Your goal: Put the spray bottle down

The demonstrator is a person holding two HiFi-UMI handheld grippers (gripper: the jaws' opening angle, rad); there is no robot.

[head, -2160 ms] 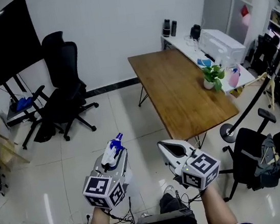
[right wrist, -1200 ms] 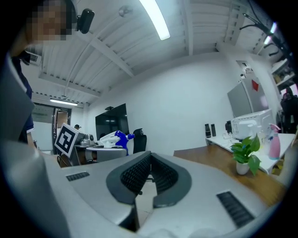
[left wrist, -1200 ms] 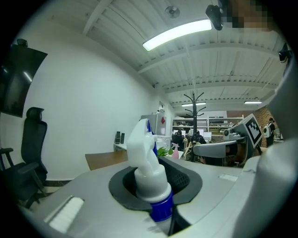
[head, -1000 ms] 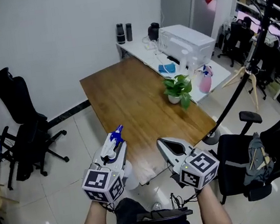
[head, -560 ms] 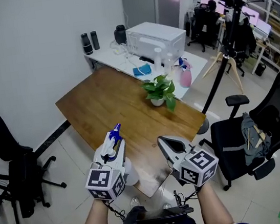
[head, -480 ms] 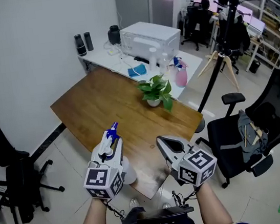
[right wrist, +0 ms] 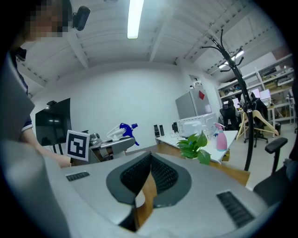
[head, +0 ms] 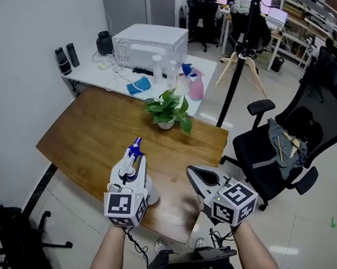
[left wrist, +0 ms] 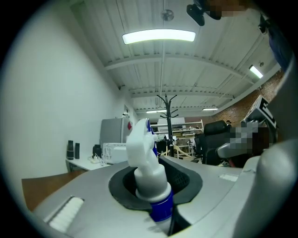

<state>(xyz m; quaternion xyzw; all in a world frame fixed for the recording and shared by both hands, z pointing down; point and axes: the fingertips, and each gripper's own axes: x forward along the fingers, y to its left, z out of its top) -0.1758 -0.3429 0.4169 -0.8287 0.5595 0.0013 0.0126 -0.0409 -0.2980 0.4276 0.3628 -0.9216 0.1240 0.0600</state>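
My left gripper (head: 134, 162) is shut on the neck of a spray bottle (head: 132, 167) with a white head and a blue nozzle. The bottle's pale body hangs below the jaws, over the near part of the wooden table (head: 88, 139). In the left gripper view the spray bottle (left wrist: 146, 162) stands upright in the round gap of the left gripper (left wrist: 158, 197). My right gripper (head: 196, 175) hovers beside it above the table's near edge, jaws together and holding nothing. The right gripper view shows the right gripper (right wrist: 145, 188) with the spray bottle (right wrist: 122, 130) off to its left.
A potted plant (head: 168, 109) stands on the table's far side. Behind it a white desk (head: 95, 76) carries a white box-shaped machine (head: 149, 40), a pink bottle (head: 196, 86) and dark flasks (head: 67, 56). A black office chair (head: 293, 138) and a coat stand (head: 238, 52) are at the right.
The view has swung right and the wooden table has come closer. Both grippers now hang over its near edge instead of the floor. The bottle stays gripped.
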